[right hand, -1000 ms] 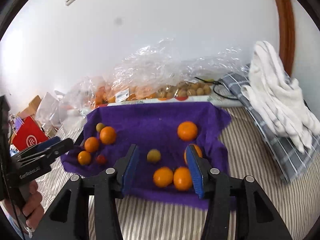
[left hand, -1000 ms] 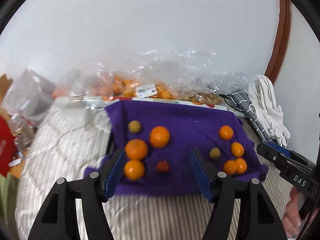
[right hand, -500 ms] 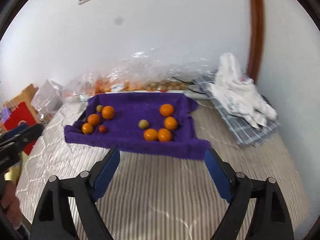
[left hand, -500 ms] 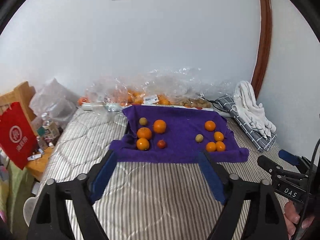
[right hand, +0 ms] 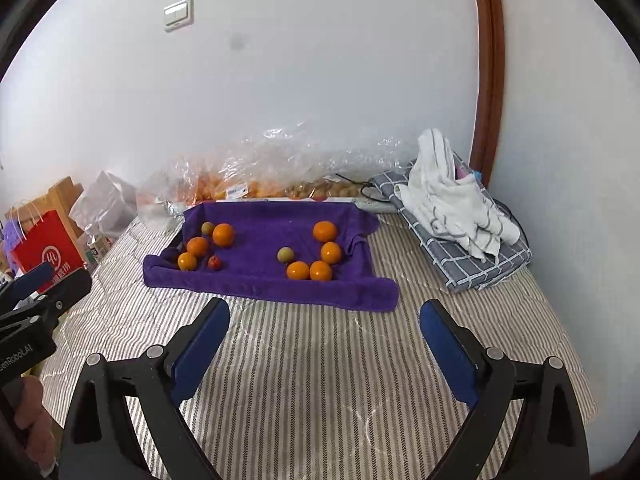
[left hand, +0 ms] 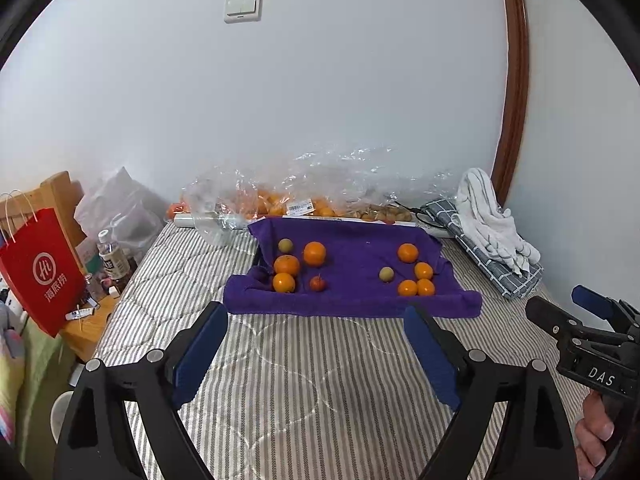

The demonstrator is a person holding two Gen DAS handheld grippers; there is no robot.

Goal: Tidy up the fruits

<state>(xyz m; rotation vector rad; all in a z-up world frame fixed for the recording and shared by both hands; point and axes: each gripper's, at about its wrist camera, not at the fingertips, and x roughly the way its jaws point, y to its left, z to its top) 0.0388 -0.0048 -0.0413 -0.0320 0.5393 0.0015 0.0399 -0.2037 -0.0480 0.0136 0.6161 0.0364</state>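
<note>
A red paper carrier bag is standing at the far left beside the striped grey quilted mattress. On the mattress a purple towel with raised edges is lying, and it is holding two clusters of fruit. The left cluster of three oranges, one greenish fruit and one small red fruit is sitting near the towel's left edge. The right cluster of four oranges and one greenish fruit is sitting well apart from it, near the right edge. Behind the towel, crumpled clear plastic bags of further fruit are leaning against the wall. A white striped cloth on a folded grey checked cloth is lying at the right.

The left gripper is hovering over bare mattress in front of the towel, its blue-padded jaws opening with nothing between them. The right gripper is likewise hovering short of the towel, its jaws opening and empty. Each is being held by a hand at the frame's lower corner.
</note>
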